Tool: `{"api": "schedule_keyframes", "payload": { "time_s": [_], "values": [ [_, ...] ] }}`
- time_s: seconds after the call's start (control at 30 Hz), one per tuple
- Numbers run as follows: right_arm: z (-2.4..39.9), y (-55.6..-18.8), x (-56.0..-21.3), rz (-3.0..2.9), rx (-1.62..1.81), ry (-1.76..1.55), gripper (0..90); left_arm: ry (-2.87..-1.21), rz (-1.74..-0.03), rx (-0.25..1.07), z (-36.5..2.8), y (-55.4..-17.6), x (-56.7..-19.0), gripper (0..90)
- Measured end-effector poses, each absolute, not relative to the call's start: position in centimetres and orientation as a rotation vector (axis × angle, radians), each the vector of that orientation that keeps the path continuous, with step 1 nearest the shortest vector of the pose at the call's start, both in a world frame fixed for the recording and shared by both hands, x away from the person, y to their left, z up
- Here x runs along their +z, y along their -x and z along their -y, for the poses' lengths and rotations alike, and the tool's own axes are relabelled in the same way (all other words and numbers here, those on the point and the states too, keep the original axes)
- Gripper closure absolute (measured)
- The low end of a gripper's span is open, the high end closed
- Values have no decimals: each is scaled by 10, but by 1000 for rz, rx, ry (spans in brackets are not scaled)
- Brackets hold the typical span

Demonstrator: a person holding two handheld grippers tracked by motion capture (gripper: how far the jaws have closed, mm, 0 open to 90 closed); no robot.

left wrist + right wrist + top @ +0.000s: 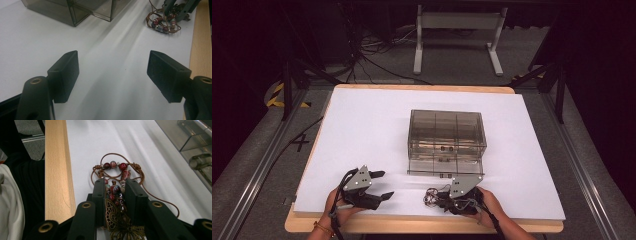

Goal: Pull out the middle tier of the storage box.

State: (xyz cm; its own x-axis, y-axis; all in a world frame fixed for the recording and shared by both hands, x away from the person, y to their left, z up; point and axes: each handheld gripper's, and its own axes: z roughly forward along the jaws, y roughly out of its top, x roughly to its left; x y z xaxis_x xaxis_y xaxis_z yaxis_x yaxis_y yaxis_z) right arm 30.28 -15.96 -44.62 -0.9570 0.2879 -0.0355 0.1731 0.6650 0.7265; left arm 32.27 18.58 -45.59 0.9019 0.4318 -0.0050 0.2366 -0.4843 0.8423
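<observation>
A necklace (122,166) of red and silver beads on a brown cord, with a brass butterfly pendant, lies on the white table near its front edge. It also shows small in the high view as necklace (431,195) and far off in the left gripper view as necklace (162,22). My right gripper (115,181) has its jaws closed in on the beads and pendant, the pads touching them; from above, the right gripper (440,198) points left. My left gripper (112,62) is open over bare table, with nothing between its jaws; from above, the left gripper (386,184) points right.
A smoky clear plastic box (446,135) with compartments and a front flap folded down stands mid-table, just beyond the right gripper. The wooden table edge (56,170) runs close beside the necklace. Bare white surface (362,130) stretches left of the box.
</observation>
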Motion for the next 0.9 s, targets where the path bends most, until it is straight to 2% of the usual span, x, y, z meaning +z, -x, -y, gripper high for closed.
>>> {"api": "schedule_keyframes", "payload": {
  "time_s": [0.13, 0.4, 0.5, 0.53, 0.9],
  "values": [
    [160, -303, -446, -2730, 1169, -383, 719, -2096, -481, 253, -186, -323, -456, 261],
    [161, -305, -448, -2720, 1147, -425, 597, -2099, -483, 248, -186, -323, -456, 261],
    [161, -305, -448, -2736, 1149, -415, 633, -2102, -481, 249, -185, -323, -456, 261],
    [161, -306, -449, -2745, 1159, -415, 679, -2106, -480, 249, -185, -324, -456, 261],
    [161, -304, -445, -2751, 1148, -376, 743, -2096, -480, 247, -186, -323, -456, 259]
  ]
}}
